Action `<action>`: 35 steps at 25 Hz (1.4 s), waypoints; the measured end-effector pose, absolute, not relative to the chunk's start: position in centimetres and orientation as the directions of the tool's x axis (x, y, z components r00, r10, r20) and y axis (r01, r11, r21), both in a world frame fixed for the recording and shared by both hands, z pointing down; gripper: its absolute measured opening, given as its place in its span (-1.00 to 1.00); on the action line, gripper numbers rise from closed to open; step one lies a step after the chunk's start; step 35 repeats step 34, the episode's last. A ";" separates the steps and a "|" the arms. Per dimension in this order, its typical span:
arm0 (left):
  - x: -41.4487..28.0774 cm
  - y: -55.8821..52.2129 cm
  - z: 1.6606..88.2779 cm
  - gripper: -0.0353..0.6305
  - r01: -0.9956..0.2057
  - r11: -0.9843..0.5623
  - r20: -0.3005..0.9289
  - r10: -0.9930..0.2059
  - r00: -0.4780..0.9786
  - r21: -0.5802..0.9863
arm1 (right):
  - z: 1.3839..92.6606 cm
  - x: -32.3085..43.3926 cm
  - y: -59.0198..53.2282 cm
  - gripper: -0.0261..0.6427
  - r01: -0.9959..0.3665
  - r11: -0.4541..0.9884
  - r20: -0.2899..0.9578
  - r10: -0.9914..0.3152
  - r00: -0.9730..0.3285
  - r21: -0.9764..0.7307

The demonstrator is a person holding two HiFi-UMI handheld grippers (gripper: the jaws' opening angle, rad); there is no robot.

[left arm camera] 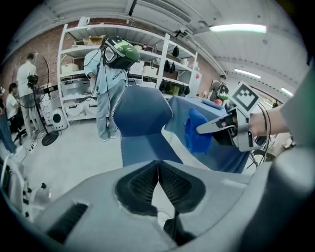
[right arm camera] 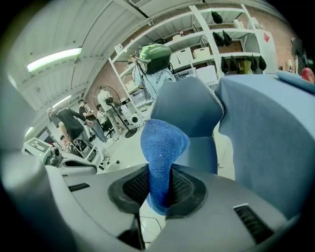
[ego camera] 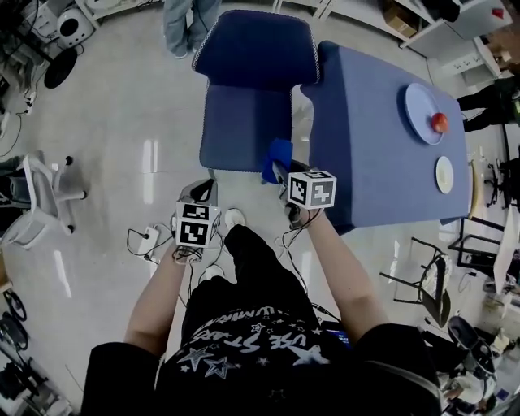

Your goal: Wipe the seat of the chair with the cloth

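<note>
Head view: the right claw (ego camera: 284, 173) grips a fuzzy blue cloth (ego camera: 277, 157) just ahead of it, at the padded chair (ego camera: 244, 122) seat's front corner.
Left gripper view: the left claw (left arm camera: 158, 170) is closed and empty, its ribbed pads (left arm camera: 142, 183) touching.
Right gripper view: the cloth stands upright, its long axis along the jaws.

Chair (ego camera: 248, 57) stands directly ahead of the person, backrest on the far side, seat (ego camera: 242, 134) on the near side. Table (ego camera: 366, 138) stands just right of the chair, its edge beside the seat. On the table's right part lies a large plate (ego camera: 421, 106) with a small round object (ego camera: 439, 123) on its right side; a smaller plate (ego camera: 444, 174) lies nearer the person. Cloth (ego camera: 279, 158) sits between the jaws of the right claw (ego camera: 283, 169), at the seat's near right corner, between seat and table. Left claw (ego camera: 201, 192) is off the seat's near left corner, over the floor (ego camera: 122, 106). A bystander (ego camera: 185, 24) stands behind the chair, left of the backrest. Shelves (left arm camera: 98, 54) stand behind that bystander.
</note>
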State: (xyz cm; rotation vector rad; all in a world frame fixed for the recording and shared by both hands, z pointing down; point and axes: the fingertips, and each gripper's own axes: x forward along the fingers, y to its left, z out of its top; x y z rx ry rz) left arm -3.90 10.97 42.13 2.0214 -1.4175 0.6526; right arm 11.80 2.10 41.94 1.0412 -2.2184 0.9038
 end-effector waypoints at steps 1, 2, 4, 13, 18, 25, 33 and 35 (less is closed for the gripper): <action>-3.9 11.5 41.5 -0.83 -0.945 -0.267 0.668 -0.670 0.323 0.189 | 41.0 11.7 2.7 -0.73 -0.806 0.484 0.675 -0.471 -0.568 -0.341; -3.9 12.0 40.9 -0.83 -0.943 -0.267 0.659 -0.676 0.330 0.198 | 40.2 11.7 3.2 -0.73 -0.807 0.485 0.666 -0.483 -0.569 -0.337; -3.8 13.0 39.8 -0.83 -0.940 -0.275 0.642 -0.687 0.340 0.204 | 38.7 11.6 4.5 -0.73 -0.808 0.487 0.651 -0.503 -0.569 -0.331; -2.6 18.2 34.8 -0.83 -0.926 -0.332 0.569 -0.733 0.374 0.181 | 32.4 12.9 10.2 -0.73 -0.813 0.513 0.554 -0.607 -0.570 -0.275; -2.8 20.6 33.5 -0.83 -0.924 -0.343 0.552 -0.743 0.378 0.171 | 30.7 13.2 13.3 -0.73 -0.814 0.509 0.532 -0.624 -0.572 -0.278; -2.5 23.6 31.9 -0.83 -0.922 -0.352 0.531 -0.756 0.382 0.162 | 29.2 12.6 17.2 -0.73 -0.797 0.550 0.520 -0.618 -0.590 -0.250; -2.6 27.0 30.7 -0.83 -0.922 -0.352 0.509 -0.771 0.384 0.162 | 29.5 11.1 21.0 -0.74 -0.780 0.569 0.515 -0.601 -0.611 -0.262; -2.6 27.5 30.6 -0.83 -0.922 -0.351 0.505 -0.774 0.383 0.161 | 29.5 11.0 21.4 -0.73 -0.779 0.570 0.514 -0.601 -0.613 -0.262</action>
